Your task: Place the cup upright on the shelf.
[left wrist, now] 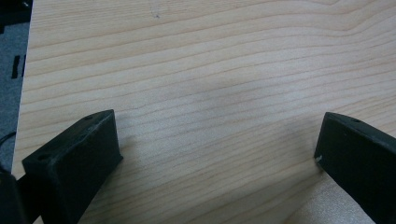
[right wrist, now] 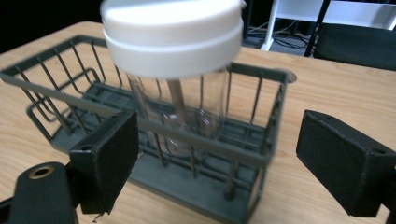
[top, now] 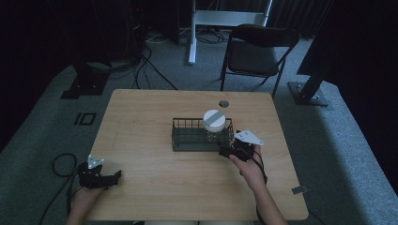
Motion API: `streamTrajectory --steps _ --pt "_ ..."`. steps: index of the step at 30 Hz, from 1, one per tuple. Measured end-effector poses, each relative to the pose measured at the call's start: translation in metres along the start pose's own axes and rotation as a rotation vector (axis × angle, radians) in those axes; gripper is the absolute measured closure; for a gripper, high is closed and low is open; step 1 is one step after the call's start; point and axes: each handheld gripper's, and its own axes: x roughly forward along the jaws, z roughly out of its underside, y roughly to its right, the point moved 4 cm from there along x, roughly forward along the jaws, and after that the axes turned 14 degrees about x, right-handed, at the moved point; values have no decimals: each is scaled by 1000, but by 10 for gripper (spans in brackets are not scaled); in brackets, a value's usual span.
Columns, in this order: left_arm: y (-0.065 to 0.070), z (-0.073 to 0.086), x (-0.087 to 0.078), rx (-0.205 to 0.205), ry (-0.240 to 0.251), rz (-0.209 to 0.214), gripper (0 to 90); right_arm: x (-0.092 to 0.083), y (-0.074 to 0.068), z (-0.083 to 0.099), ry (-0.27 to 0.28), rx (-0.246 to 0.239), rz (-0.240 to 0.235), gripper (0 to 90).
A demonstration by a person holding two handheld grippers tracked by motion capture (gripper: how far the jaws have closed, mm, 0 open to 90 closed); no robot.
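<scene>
Currently the clear jar (right wrist: 180,93) with white screw lid (right wrist: 173,30) stands upright in the right end of the dark wire basket (right wrist: 60,100), straight ahead of the right gripper (right wrist: 217,158) and just past its jaws, basket wall between them. Jaws spread wide, holding nothing, not touching the jar. Looks lined up either to take the jar or just clear of it; can't say which. Standing it in the corner keeps it from tipping.

Left gripper (left wrist: 217,156) is well apart at the near-left bench (top: 141,117) edge, jaws open over bare wood, likely parked.

Count: one jar, one lid, one basket, two grippers. One folding chair (top: 258,49) beyond the bench.
</scene>
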Motion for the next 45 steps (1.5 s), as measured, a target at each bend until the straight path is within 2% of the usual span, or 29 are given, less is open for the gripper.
streamTrajectory --steps 3,11,25,41,42,45 --pt "0 0 0 1 0 0 2 -3 6 5 -8 -4 6 130" --pt "0 0 0 1 -1 0 2 -6 21 18 -25 22 29 131" --pt "0 0 0 1 0 0 2 -14 59 35 -53 49 114 130" --pt "0 0 0 1 0 0 2 -21 92 46 -75 66 193 131" --pt "0 0 0 1 0 0 2 -22 98 48 -83 70 217 130" --pt "0 0 0 0 0 0 2 -25 105 51 -94 81 236 129"
